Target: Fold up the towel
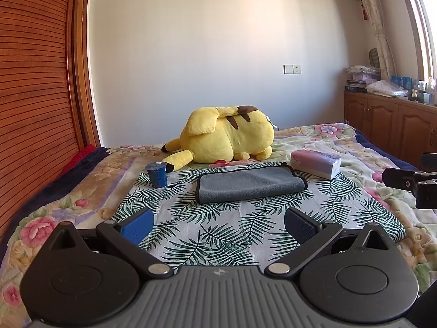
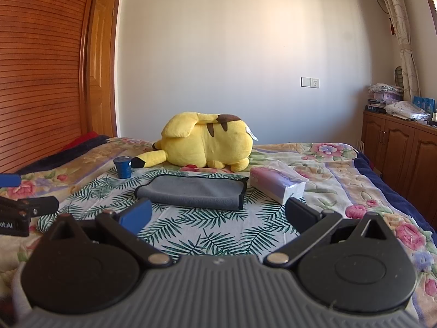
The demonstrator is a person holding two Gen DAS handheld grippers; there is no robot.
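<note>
Left wrist view, left to right: a blue cup [image 1: 156,174], then the grey towel [image 1: 250,186], seemingly folded once, flat on the leaf-print cloth [image 1: 207,235], then a tissue pack [image 1: 316,163]. Left gripper [image 1: 217,225] and right gripper [image 2: 217,216] both gape wide, holding nothing.

Daylight entered from the window [image 1: 426,27] at the right, brightening the white wall [image 1: 218,54] beside it and leaving the wooden wardrobe [image 1: 32,82] opposite dimmer, while both sharp fisheye views bowed straight lines near their edges and cast soft shadows.
</note>
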